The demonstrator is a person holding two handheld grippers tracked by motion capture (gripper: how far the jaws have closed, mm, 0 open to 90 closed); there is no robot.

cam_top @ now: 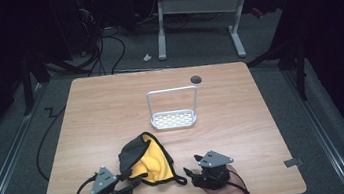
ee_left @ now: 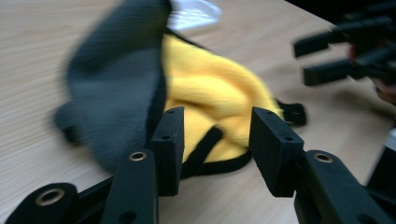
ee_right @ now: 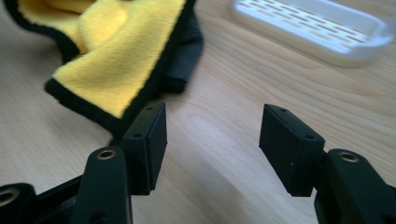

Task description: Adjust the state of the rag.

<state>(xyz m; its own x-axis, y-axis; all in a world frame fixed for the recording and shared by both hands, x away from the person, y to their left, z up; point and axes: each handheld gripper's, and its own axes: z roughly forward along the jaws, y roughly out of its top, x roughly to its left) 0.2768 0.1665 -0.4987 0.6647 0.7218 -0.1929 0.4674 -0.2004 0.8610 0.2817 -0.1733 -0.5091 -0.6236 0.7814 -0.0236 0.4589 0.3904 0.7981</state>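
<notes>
Both jaws of left gripper (ee_left: 217, 149) straddle the cloth (ee_left: 205, 93) edge, apart

A wooden table (cam_top: 243, 118) bears a yellow-and-black cloth (cam_top: 149, 159) and white rack (cam_top: 174, 119).

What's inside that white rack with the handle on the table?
Nothing: the white rack has a bare slotted tray under its handle. The table beneath its base is covered.
</notes>
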